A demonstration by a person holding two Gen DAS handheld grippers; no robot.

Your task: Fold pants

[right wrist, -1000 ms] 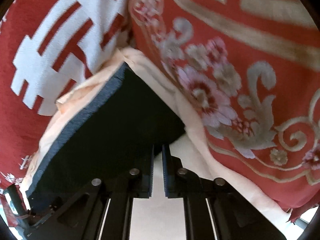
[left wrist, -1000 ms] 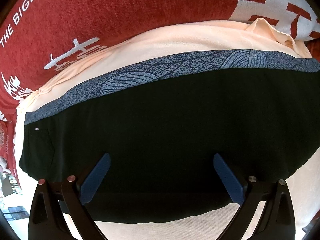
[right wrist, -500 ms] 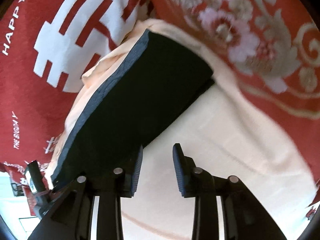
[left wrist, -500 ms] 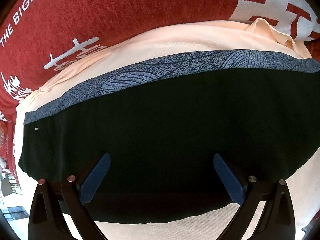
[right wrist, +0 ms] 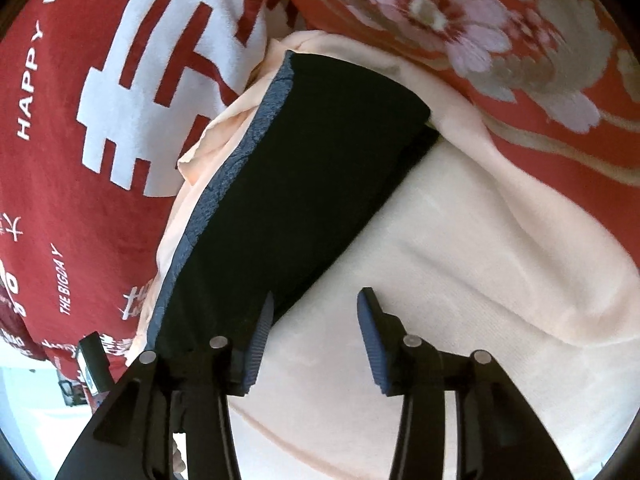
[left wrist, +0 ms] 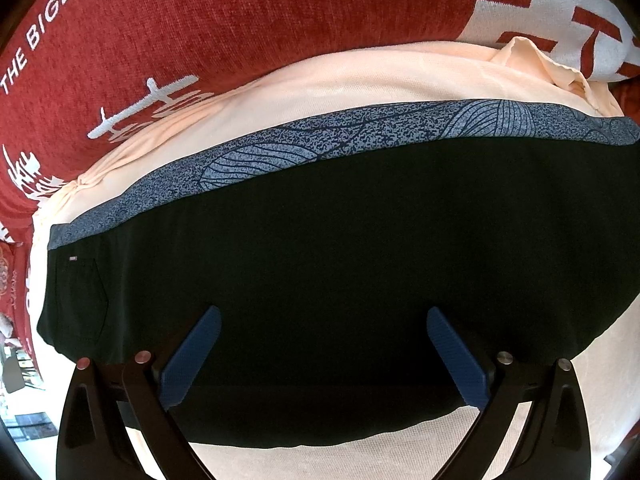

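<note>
A: Pants [left wrist: 340,260] in left wrist view: black matte fabric, folded into a flat slab, speckled blue-grey leaf-print waistband [left wrist: 320,144] along the far edge. Lay on a peach knit cover [left wrist: 320,80], red cushion [left wrist: 240,12] behind.

B: Left gripper [left wrist: 320,356]?

A: Jaws wide apart over the near edge, same as 1 s ago.

B: Right wrist view?

A: Pants [right wrist: 300,184] sat ahead-left of the right gripper [right wrist: 316,336]. Its blue ribbed pads [right wrist: 262,336] were together 1 s ago; they were now apart, empty, over the cover [right wrist: 460,260].
</note>
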